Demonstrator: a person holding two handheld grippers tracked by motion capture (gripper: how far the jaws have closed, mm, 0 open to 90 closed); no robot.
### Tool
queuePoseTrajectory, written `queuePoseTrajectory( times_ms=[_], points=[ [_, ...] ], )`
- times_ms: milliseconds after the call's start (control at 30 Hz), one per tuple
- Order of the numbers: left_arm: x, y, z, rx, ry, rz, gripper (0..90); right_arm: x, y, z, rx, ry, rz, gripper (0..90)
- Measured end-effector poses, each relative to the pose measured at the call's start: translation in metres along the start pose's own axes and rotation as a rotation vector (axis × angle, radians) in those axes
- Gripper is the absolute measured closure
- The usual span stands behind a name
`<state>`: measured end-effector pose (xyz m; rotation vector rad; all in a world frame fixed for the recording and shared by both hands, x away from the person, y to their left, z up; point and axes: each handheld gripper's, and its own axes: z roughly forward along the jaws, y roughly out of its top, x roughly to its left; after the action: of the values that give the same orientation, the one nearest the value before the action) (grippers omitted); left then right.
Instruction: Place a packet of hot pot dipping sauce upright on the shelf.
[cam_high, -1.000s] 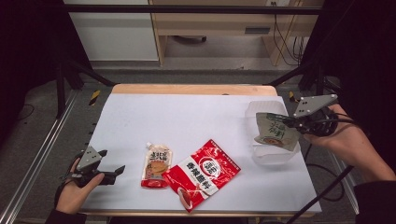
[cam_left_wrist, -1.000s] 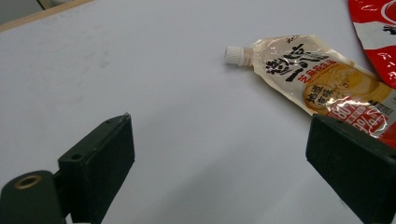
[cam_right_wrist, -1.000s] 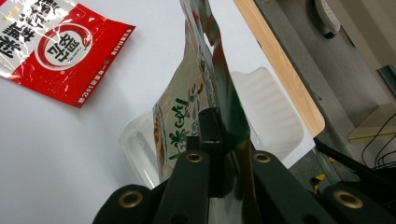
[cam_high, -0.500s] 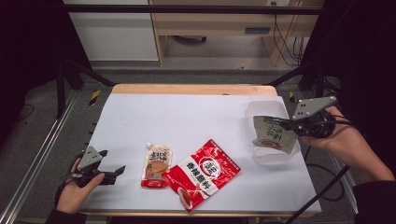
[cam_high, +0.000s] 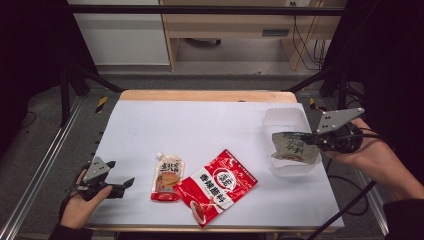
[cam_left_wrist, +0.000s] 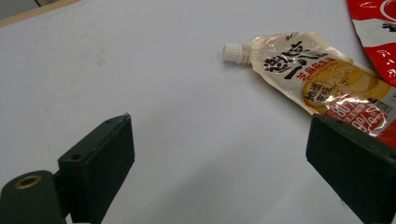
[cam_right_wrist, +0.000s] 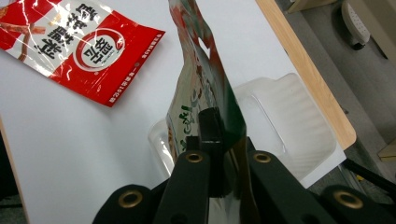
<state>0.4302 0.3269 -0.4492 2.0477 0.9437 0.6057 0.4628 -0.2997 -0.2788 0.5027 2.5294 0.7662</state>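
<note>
Left hand-held gripper (cam_high: 120, 186): rested at the table's (cam_high: 200, 125) left edge, jaws spread wide, nothing between them
Spouted pouch (cam_high: 167, 177): lay flat just right of it
Red packet (cam_high: 216, 186): flat, touching the pouch
Right hand-held gripper (cam_high: 296, 137): clamped on a green-printed pouch (cam_high: 294, 149); held above the clear tray (cam_high: 285, 120)

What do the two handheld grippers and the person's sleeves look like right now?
Both the left gripper and right gripper are black, each topped by a grey three-cornered plate. Their jaws are blocky black pads with brass-coloured screw holes. A dark cable trails from the right one. The sleeves are dark.
</note>
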Motion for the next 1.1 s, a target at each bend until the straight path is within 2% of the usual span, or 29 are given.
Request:
queuePoseTrajectory(
  times_ms=[233,667,733,833,1100],
  points=[
    [0.0,0.0,0.0,0.002,-0.001,0.003,7.7,0.001,-0.007,0.005,0.01,0.018,0.014,90.0],
    [0.0,0.0,0.0,0.002,0.001,0.002,7.8,0.002,-0.033,0.044,0.027,0.047,0.086,90.0],
    [0.0,0.0,0.0,0.002,0.0,0.003,7.7,0.0,-0.035,0.045,0.013,0.045,0.103,89.8],
    [0.0,0.0,0.0,0.001,0.0,0.003,7.8,-0.003,-0.039,0.044,0.02,0.041,0.122,89.0],
    [-0.001,0.0,0.0,0.002,-0.001,0.005,7.7,-0.009,-0.055,0.044,0.064,0.01,0.183,85.6]
  ],
)
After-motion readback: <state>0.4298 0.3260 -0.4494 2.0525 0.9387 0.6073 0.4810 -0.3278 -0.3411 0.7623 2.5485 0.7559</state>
